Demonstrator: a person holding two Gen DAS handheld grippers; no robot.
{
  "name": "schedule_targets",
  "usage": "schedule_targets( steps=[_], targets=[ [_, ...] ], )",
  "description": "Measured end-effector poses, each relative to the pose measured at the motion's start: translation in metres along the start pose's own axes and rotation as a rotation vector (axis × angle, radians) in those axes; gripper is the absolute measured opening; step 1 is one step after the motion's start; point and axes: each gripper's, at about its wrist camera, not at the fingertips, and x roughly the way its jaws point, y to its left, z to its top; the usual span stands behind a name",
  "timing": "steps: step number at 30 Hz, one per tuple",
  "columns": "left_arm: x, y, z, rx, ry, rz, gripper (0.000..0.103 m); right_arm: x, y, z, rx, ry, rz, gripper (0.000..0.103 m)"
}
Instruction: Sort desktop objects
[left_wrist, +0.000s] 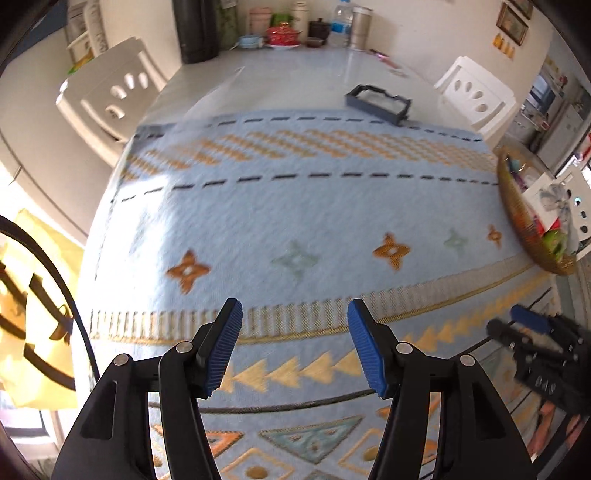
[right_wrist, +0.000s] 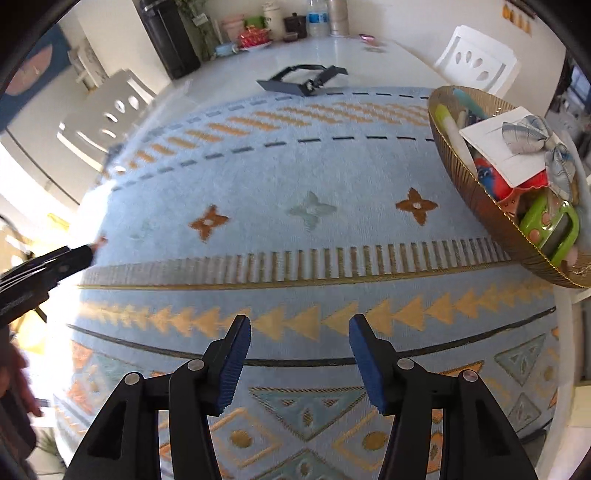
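Observation:
My left gripper (left_wrist: 294, 334) hangs open over the pale blue patterned cloth (left_wrist: 295, 221), nothing between its blue pads. My right gripper (right_wrist: 300, 347) is open too, above the orange triangle band of the same cloth (right_wrist: 295, 251). A brown woven basket (right_wrist: 480, 206) at the cloth's right edge holds a white card with a grey bow (right_wrist: 532, 144), a green toy (right_wrist: 550, 229), a red item and pens. In the left wrist view the basket (left_wrist: 517, 218) is at the far right, and the right gripper (left_wrist: 532, 332) shows low at the right. The left gripper (right_wrist: 48, 269) shows at the right wrist view's left edge.
A dark blue flat tray (left_wrist: 376, 103) lies on the white table beyond the cloth, also the tray (right_wrist: 303, 81). Jars, a water bottle (left_wrist: 341, 22), a red pot and a black cylinder (left_wrist: 195, 29) crowd the far end. White chairs (left_wrist: 110, 96) stand on both sides.

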Motion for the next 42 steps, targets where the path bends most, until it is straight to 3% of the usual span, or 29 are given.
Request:
schedule_targets(
  steps=[4, 9, 14, 15, 16, 18, 21, 23, 24, 32, 42],
  targets=[
    [0.013, 0.018, -0.028, -0.035, 0.001, 0.048, 0.058, 0.015, -0.003, -0.005, -0.039, -0.001, -0.098, 0.054],
    [0.027, 0.039, -0.061, -0.130, 0.034, 0.012, 0.058, 0.022, -0.014, -0.016, -0.041, -0.005, -0.133, 0.054],
    [0.017, 0.046, -0.092, -0.165, -0.057, 0.044, 0.059, 0.019, -0.015, -0.024, -0.043, -0.052, -0.136, 0.059],
    [0.017, 0.042, -0.094, -0.142, -0.073, 0.058, 0.060, 0.018, -0.017, -0.027, -0.035, -0.060, -0.135, 0.062],
    [0.018, 0.038, -0.095, -0.116, -0.076, 0.074, 0.063, 0.018, -0.019, -0.028, -0.031, -0.065, -0.144, 0.071],
    [0.019, 0.029, -0.098, -0.064, -0.096, 0.105, 0.068, 0.019, -0.025, -0.032, -0.012, -0.062, -0.176, 0.102],
    [0.017, 0.034, -0.105, -0.112, -0.125, 0.082, 0.082, 0.022, -0.042, -0.042, 0.058, -0.082, -0.121, 0.103],
    [0.019, 0.030, -0.107, -0.073, -0.142, 0.093, 0.093, 0.023, -0.042, -0.048, 0.030, -0.104, -0.129, 0.103],
    [0.021, 0.026, -0.110, -0.050, -0.144, 0.115, 0.103, 0.023, -0.041, -0.053, 0.012, -0.129, -0.122, 0.103],
    [0.022, 0.029, -0.116, -0.084, -0.169, 0.104, 0.103, 0.024, -0.042, -0.070, -0.020, -0.234, -0.110, 0.103],
    [0.022, 0.029, -0.115, -0.085, -0.169, 0.102, 0.103, 0.020, -0.041, -0.069, -0.020, -0.234, -0.110, 0.103]
  ],
)
